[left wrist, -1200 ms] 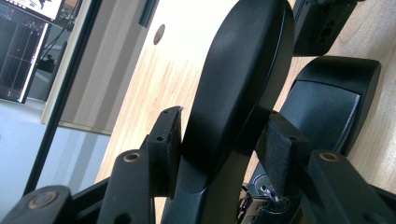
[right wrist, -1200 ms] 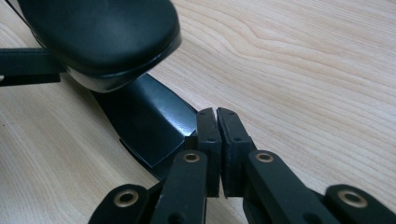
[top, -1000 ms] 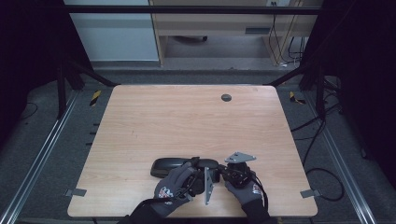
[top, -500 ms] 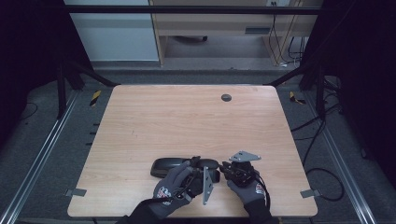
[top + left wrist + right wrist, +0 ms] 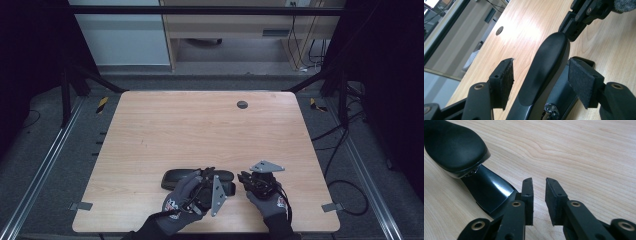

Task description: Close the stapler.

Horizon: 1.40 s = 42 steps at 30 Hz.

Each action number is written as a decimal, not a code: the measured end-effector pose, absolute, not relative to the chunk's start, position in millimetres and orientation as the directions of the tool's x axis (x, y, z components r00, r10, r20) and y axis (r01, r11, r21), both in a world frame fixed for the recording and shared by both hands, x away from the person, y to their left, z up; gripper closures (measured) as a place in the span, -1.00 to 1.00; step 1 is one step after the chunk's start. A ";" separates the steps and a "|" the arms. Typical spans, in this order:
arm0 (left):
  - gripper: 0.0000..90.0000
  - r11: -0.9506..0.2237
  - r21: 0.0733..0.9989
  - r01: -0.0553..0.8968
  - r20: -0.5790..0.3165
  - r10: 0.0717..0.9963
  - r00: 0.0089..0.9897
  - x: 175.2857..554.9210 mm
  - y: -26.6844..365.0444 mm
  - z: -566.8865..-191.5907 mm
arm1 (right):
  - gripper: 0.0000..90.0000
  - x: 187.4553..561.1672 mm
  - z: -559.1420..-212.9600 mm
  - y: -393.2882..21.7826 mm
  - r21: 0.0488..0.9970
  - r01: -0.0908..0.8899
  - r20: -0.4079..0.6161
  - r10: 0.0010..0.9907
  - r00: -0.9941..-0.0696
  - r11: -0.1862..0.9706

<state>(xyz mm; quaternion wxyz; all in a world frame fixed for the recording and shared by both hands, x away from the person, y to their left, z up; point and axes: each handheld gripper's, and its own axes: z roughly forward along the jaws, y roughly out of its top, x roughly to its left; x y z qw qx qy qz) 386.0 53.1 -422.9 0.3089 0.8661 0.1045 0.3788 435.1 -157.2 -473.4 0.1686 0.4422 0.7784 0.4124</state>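
While the black stapler (image 5: 197, 178) lies on the table (image 5: 200, 130), the left tool (image 5: 541, 82) straddles it — pads apart, just been opening. Right tool (image 5: 539, 200) beside it — narrow gap, just been closing, nothing held.

No text, label, brand, number or sign can be read. The black glove on the person's left hand (image 5: 177, 202) bears a small red-and-white mark, too small and blurred to make out.

In the right gripper view, the right gripper (image 5: 539, 201) holds its two black fingers (image 5: 527, 200) slightly apart over the wooden desk (image 5: 579, 152), nothing between them, beside a black stapler (image 5: 461, 152).
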 end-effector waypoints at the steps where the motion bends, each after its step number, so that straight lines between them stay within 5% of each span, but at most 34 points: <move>1: -0.18 -0.779 0.626 -0.047 0.582 0.426 0.692 386.7 55.7 -419.6 | 0.80 434.9 -472.3 -157.9 0.794 0.545 0.100 0.825 -0.556 0.271; 7: -0.18 -0.755 0.656 -0.023 0.557 0.463 0.690 390.5 63.5 -413.5 | 1.00 431.3 -464.3 -161.4 0.816 0.524 0.107 0.826 -0.553 0.245; 42: -0.09 -0.560 0.796 0.230 0.342 0.730 0.592 425.8 160.4 -403.8 | 1.00 414.5 -424.9 -148.2 0.887 0.418 0.142 0.744 -0.652 0.197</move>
